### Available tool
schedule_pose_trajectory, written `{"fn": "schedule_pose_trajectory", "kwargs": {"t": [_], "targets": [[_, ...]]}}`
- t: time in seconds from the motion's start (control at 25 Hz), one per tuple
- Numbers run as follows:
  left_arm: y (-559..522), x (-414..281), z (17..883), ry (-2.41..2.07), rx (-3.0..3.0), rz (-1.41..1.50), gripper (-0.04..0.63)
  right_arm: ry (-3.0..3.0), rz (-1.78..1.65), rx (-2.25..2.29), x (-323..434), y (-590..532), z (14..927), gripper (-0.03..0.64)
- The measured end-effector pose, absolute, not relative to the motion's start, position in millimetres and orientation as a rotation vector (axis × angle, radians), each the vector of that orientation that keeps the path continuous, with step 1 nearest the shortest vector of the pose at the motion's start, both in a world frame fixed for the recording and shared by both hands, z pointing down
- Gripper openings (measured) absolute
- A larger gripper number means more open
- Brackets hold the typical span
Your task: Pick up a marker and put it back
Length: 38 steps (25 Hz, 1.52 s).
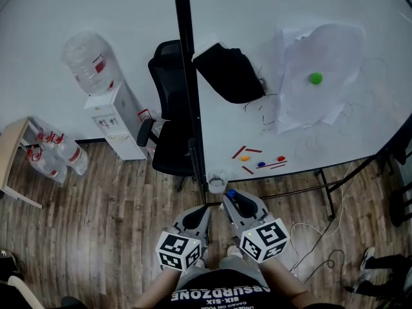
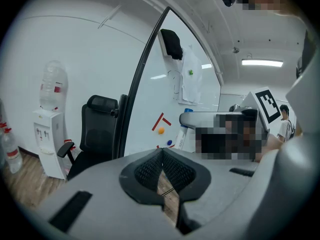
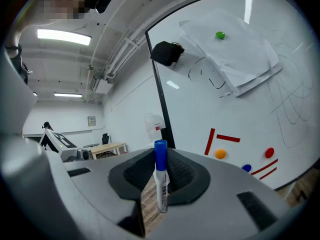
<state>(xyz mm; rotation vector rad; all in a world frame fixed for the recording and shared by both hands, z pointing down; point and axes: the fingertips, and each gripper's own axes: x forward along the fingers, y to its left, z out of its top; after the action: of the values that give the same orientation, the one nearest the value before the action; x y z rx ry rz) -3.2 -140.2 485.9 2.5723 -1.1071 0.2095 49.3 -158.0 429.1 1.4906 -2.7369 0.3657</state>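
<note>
Room: wood floor point(image 1: 96, 224), whiteboard point(image 1: 309, 18) on a black frame.
- Whiteboard: paper point(image 1: 322, 76) pinned by a green magnet point(image 1: 315, 78); a black cloth point(image 1: 228, 73) hangs near its left edge; red strips point(image 1: 248, 151) and small round magnets lie lower down.
- Chair point(image 1: 168, 134): black, left of the frame.
- Water dispenser point(image 1: 116, 124): white, bottle on top, beside the chair.
- Left hand-held gripper point(image 2: 162, 154): jaws together, nothing between them.
- Right hand-held gripper point(image 3: 160, 156): clamped on the marker point(image 3: 160, 179).
- Marker: white body, blue cap up, upright between the pads, in front of the whiteboard.
</note>
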Motion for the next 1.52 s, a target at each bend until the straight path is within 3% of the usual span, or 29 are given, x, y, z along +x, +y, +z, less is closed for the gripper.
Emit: {"fn": "schedule_pose_trajectory", "kwargs": {"t": [1.52], "targets": [[-201, -1, 485, -1.217, 2.520, 0.181, 0.009, -2.776, 0.242, 1.371, 47, -252, 415, 0.067]]}}
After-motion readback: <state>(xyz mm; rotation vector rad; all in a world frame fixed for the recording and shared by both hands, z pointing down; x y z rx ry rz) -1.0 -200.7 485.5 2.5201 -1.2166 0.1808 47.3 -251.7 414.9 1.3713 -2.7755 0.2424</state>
